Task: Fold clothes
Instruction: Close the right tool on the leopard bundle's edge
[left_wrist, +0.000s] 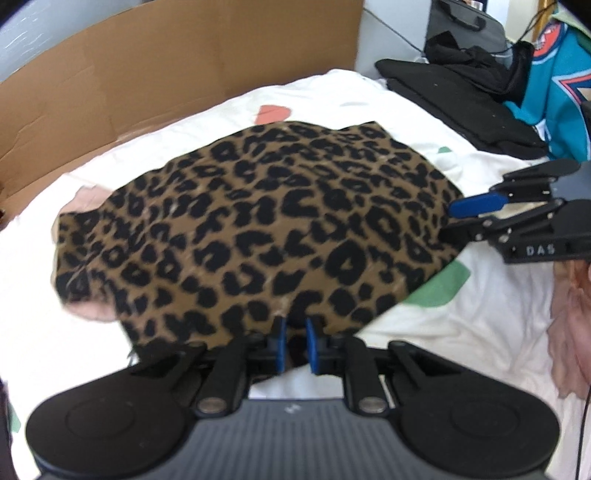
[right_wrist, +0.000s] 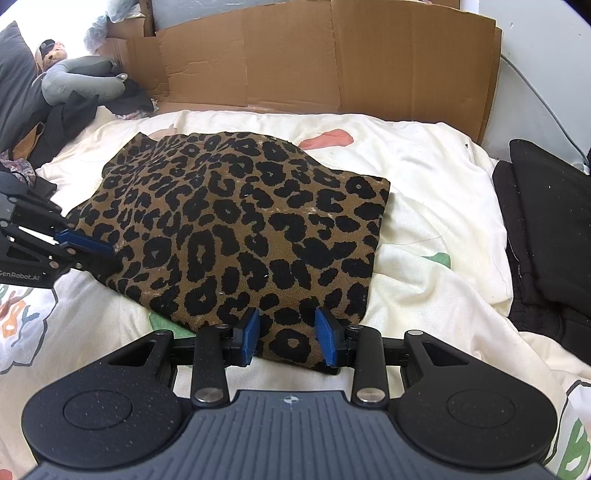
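1. The leopard-print garment (right_wrist: 236, 229) lies folded into a thick, roughly rectangular pad on the bed's white printed duvet (right_wrist: 436, 192), filling the middle of both wrist views. It is already doubled over, and I judge that both tools sit at its edges so that two corners can be lifted together for a further fold.

2. The left tool (left_wrist: 294, 345) is at the bottom centre of its own view, right at the garment's near edge. Its blue pads (left_wrist: 281, 343) stand close together with only a narrow gap, and dark cloth shows in that gap. The picture is blurred, so whether the pads already pinch the hem I cannot tell.

3. In the right wrist view the same tool comes in from the left edge of the frame. One blue pad lies on top of the garment's left corner and the dark lower finger sits against the corner's edge, as if straddling it.

4. The right tool (right_wrist: 289, 338) is at the bottom centre of its view, its jaws partly open on either side of the garment's near corner. The cloth passes between the pads (right_wrist: 325, 338), which seem to rest against the thick fold; it looks like a grip on that bulk, though I cannot be sure it is firm.

5. Cardboard (right_wrist: 325, 62) stands along the top of both frames behind the bed. Black folded clothes (right_wrist: 546, 229) lie at the right edge, well apart from the garment.
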